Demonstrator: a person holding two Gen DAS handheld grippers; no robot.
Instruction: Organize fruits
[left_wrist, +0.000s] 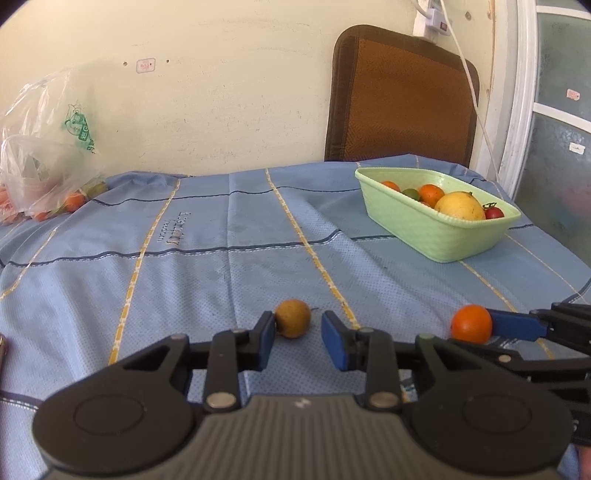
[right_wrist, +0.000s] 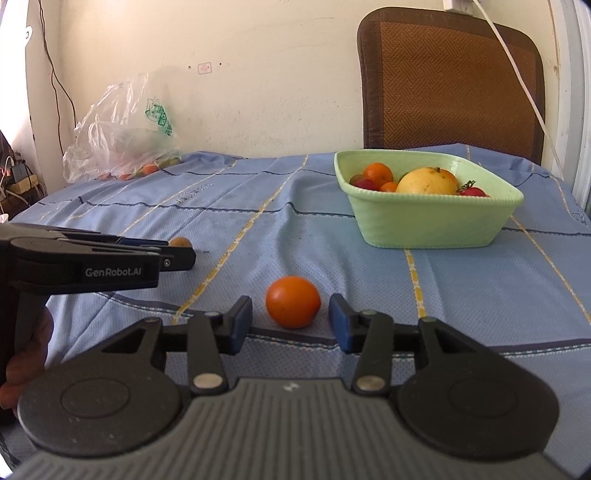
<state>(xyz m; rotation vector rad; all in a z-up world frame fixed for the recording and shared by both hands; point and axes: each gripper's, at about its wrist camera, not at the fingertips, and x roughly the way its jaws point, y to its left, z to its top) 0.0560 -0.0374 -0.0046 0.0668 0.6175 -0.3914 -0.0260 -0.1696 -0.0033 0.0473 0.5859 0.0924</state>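
On blue tablecloth (left_wrist: 221, 258), near edge: small brown fruit (left_wrist: 293, 318) between fingers of left gripper (left_wrist: 298, 334), one pad touching, other clear, not held; orange (right_wrist: 293, 307) between parted fingers of right gripper (right_wrist: 291, 325), gaps both sides, not held. Toward far right, green basket (right_wrist: 424, 225): already loaded with big yellow fruit (right_wrist: 426, 181), several small oranges, red tomatoes. Judged mostly done; two loose pieces left to basket, plus plastic bag (right_wrist: 122, 136) of produce by wall, contents unclear.
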